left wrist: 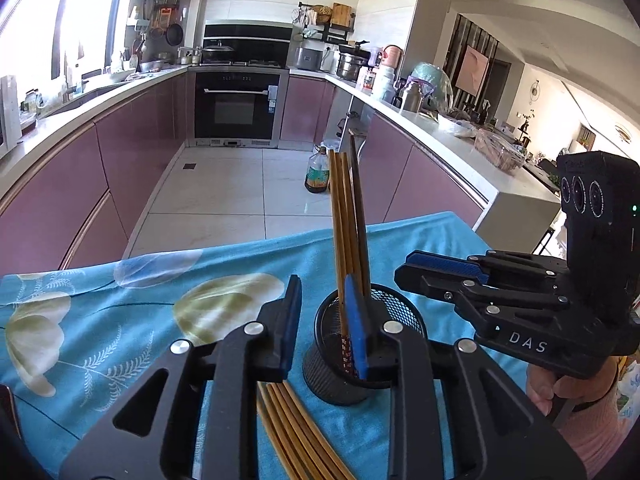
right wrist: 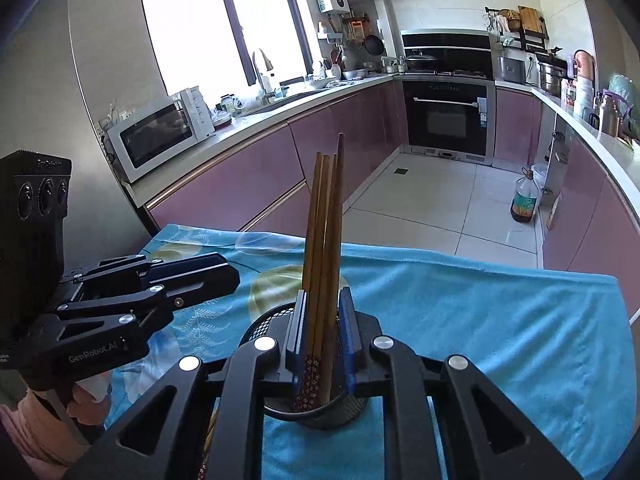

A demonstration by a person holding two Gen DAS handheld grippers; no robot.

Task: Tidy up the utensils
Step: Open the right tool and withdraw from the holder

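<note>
Near the middle of a table under a blue floral cloth [left wrist: 120, 320], a black mesh cup [left wrist: 400, 308] with a bundle of brown chopsticks [left wrist: 344, 208] standing in it, leaning slightly, tips well above the rim and patterned ends down inside. Left gripper [left wrist: 323, 286] just on the near side of the cup, jaws spread wide, blue pads [left wrist: 356, 328] facing each other, nothing clamped between them; cup and standing sticks seen through and past the gap. Right gripper [right wrist: 322, 300] likewise at the near side of the cup, jaws parted to a narrower gap, sticks showing through that gap. Cannot tell from its own view whether either pad touches them. From the left wrist view, fingertips short of the cup, to its right and apart from it, so no hold on anything. More loose chopsticks [left wrist: 296, 432] flat on the cloth, nearest of all, fanned out beneath the left gripper and just left of the cup's base. Right hand [left wrist: 540, 392] wrapped round its handle at the right edge. Farther off, purple kitchen cabinets, a built-in oven [left wrist: 236, 104] on the far wall, an oil bottle [left wrist: 318, 172] on the tiled floor, and a white microwave [right wrist: 156, 136] on the left counter.
</note>
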